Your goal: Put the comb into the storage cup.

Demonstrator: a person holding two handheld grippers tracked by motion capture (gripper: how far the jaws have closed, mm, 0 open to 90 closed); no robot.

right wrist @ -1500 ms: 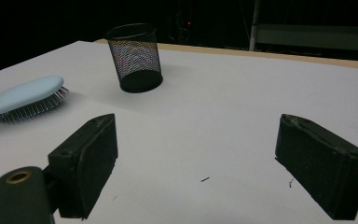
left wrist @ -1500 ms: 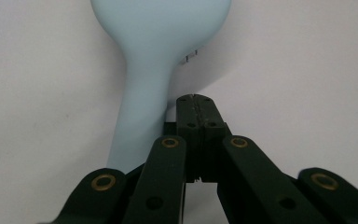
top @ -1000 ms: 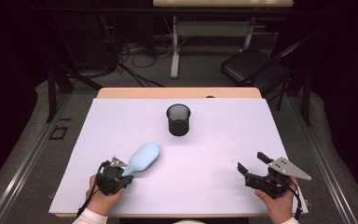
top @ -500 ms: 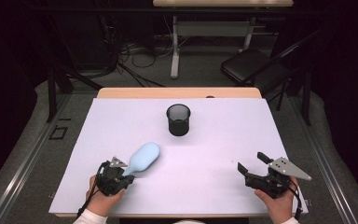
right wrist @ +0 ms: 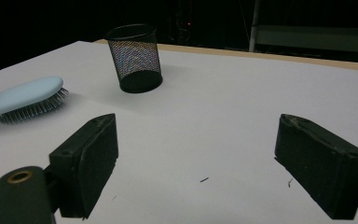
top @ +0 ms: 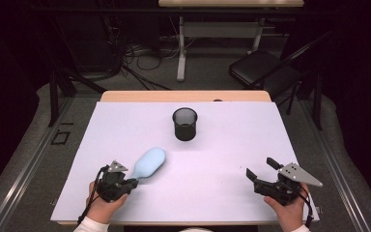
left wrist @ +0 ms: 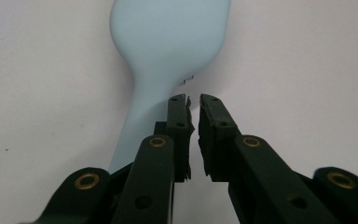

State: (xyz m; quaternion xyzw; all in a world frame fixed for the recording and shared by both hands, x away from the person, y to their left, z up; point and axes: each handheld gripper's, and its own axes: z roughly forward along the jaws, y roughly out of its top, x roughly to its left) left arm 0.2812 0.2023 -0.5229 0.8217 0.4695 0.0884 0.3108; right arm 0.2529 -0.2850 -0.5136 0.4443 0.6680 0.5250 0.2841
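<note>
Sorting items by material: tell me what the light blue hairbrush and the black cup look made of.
Hairbrush: likely plastic, with a smooth matte light blue back and no grain; its bristles look like thin stiff pins, material unclear.
Cup: looks like black metal mesh, since fine see-through holes cover its wall above a solid base ring.

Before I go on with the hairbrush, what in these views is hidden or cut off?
- Light blue hairbrush: left gripper view, head cut off by the top edge; the left gripper covers the lower handle.
- Bristles: high view, under the brush's back.
- Black mesh cup: right gripper view, inside screened by its mesh; in the high view too dark to read.
- Right gripper: right gripper view, jaw bases cut off by the edges.
</note>
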